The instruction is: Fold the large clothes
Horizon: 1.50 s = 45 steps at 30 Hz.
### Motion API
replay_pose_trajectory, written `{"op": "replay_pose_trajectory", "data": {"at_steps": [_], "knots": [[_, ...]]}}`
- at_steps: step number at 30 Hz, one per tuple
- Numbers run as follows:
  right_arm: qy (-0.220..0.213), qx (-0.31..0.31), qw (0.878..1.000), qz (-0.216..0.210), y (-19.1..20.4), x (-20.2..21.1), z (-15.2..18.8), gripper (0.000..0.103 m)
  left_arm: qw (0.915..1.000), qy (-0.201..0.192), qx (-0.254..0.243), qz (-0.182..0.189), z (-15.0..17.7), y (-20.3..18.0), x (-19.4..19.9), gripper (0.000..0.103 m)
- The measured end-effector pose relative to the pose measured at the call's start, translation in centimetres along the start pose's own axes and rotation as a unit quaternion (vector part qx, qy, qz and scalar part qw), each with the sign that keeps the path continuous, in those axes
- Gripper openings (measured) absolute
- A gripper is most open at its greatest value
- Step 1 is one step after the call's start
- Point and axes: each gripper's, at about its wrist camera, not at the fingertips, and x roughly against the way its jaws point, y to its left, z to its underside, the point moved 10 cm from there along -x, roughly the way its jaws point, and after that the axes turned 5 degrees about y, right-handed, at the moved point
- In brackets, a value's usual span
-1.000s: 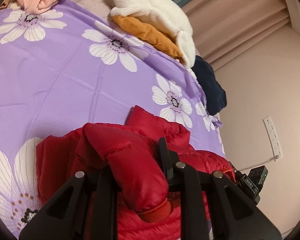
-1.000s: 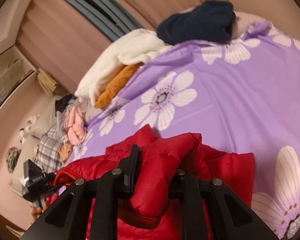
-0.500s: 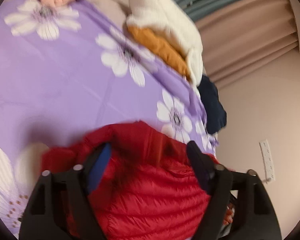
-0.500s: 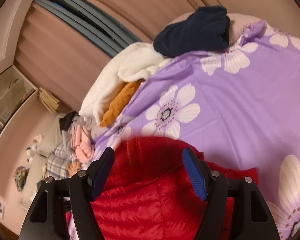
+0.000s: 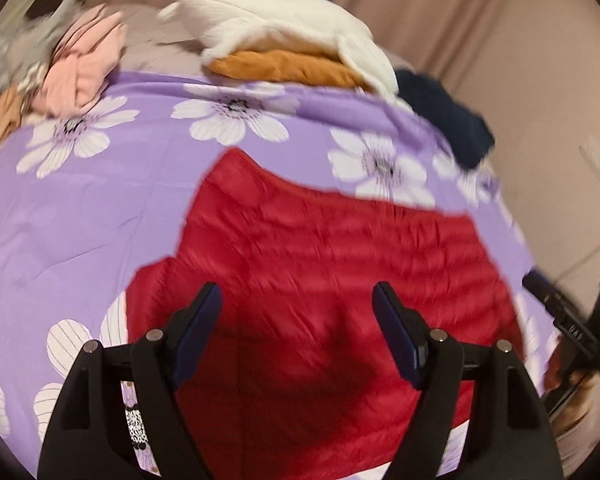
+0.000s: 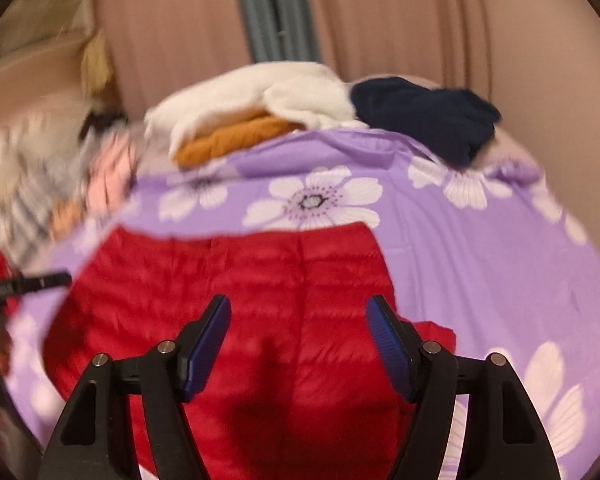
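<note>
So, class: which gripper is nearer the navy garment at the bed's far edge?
Right, judging loosely. The navy garment lies ahead and right of the right gripper; from the left gripper it sits farther off to the right. Both hover open over the red jacket.

Red quilted jacket (image 5: pixel 320 280) on a purple bedsheet (image 5: pixel 100 208) with white flowers; white (image 5: pixel 284 16), orange (image 5: pixel 288 66), navy (image 5: pixel 452 120) and pink clothes (image 5: pixel 84 60) beyond.

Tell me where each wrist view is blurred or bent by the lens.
Left wrist view: motion blur smears the red quilted puffer jacket and the right edge by the wall; the open left gripper stays sharp. Right wrist view: the clothes pile at left streaks badly, the purple floral bedsheet bulges from fisheye, and the open right gripper is crisp.
</note>
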Motion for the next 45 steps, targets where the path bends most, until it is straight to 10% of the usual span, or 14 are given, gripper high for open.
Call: {"op": "replay_pose_trajectory", "data": {"at_steps": [9, 22, 35, 45], "knots": [[0.073, 0.067, 0.995, 0.031, 1.5, -3.9, 4.2, 0.071, 0.9949, 0.033, -0.067, -0.067, 3.8, 0.3, -5.1, 0.077], [0.091, 0.023, 0.996, 0.015, 0.8, -5.9, 6.2, 0.071, 0.9958, 0.052, -0.055, -0.05, 4.7, 0.2, -6.8, 0.08], [0.044, 0.009, 0.999, -0.008, 1.7, 2.1, 6.9, 0.071, 0.9986, 0.022, -0.044, -0.021, 8.7, -0.5, -0.2, 0.078], [0.09, 0.021, 0.996, 0.018, 1.5, -1.4, 10.2, 0.072, 0.9962, 0.059, -0.048, -0.042, 11.0, 0.2, -3.5, 0.08]]}}
